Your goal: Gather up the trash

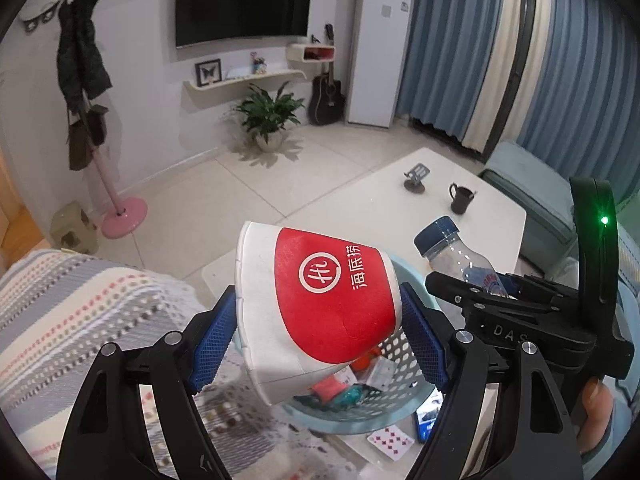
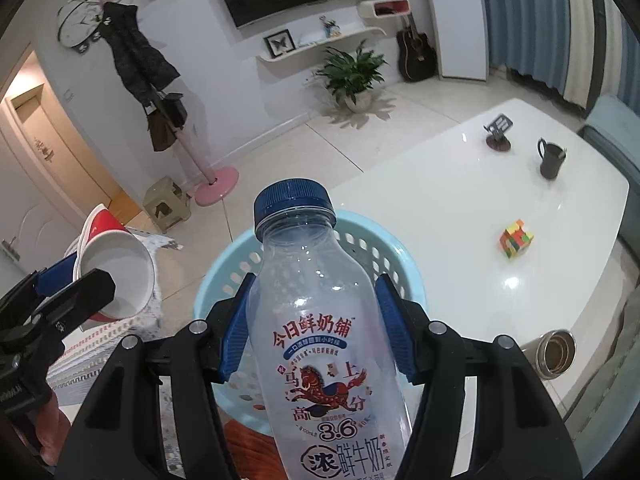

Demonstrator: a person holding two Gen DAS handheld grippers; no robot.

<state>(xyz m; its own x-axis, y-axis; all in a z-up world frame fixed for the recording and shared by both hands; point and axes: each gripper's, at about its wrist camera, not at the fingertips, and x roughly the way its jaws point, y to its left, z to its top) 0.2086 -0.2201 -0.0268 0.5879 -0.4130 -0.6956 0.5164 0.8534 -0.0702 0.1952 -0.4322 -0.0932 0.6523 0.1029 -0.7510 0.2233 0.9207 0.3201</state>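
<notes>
red-and-white paper cup (image 1: 320, 312) – clear milk bottle (image 2: 320, 320) with blue cap.

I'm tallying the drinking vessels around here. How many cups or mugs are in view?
2: the red-and-white paper cup clamped in the left gripper over the basket, and the dark mug standing on the white table. Others may be hidden.

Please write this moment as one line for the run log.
left gripper: holds paper cup | right gripper: holds milk bottle | both above basket | release: not yet
</notes>
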